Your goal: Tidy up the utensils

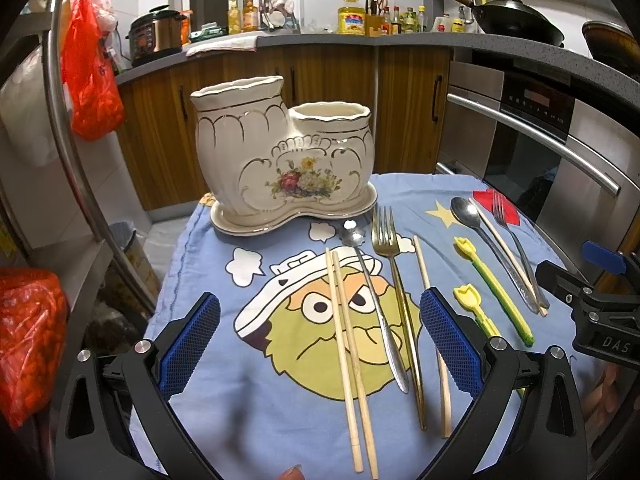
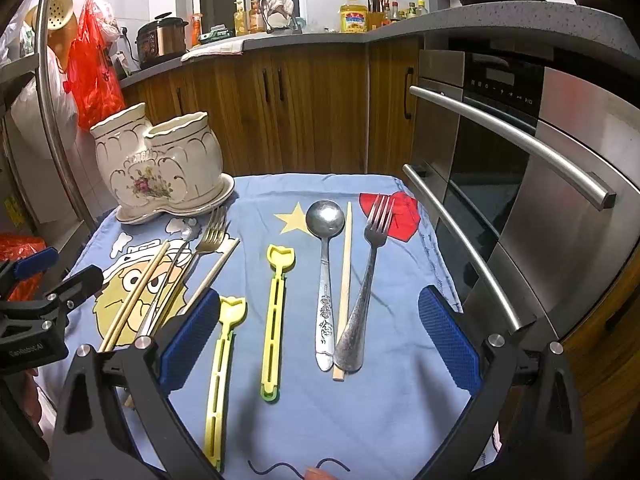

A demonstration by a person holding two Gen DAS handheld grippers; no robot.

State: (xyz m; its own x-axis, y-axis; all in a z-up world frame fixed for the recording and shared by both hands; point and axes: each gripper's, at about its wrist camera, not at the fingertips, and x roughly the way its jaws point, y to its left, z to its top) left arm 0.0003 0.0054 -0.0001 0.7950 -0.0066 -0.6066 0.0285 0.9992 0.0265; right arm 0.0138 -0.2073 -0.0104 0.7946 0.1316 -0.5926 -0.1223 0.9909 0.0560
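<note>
A cream holder (image 1: 280, 152) with two cups and painted flowers stands on its own saucer at the far left corner of a blue cartoon cloth (image 1: 280, 420), and everything else lies in relation to it.

Just in front of the holder, on the cartoon face, lies a pair of wooden chopsticks (image 1: 350, 360), side by side. To their right come a small silver spoon (image 1: 378, 312) and a gold fork (image 1: 400, 304), its tines pointing toward the holder's saucer, then a single chopstick (image 1: 434, 336). The left gripper (image 1: 320, 344) hangs above this group with its blue pads spread wide and nothing between them.

Farther right of the holder are two yellow clips (image 2: 274, 320), one nearer the front edge of the cloth than the other. Beyond them, well apart from the holder, a big silver spoon (image 2: 325, 272), another lone chopstick (image 2: 344, 292) and a silver fork (image 2: 366, 280) lie close together, the fork's broad handle resting over the chopstick's near end. The right gripper (image 2: 320, 344) hovers over the clips and this group, fingers parted and empty.

Both cups of the holder look empty from here. A steel oven (image 2: 520, 180) runs along the cloth's right side, wooden cabinets (image 2: 300, 108) behind.
</note>
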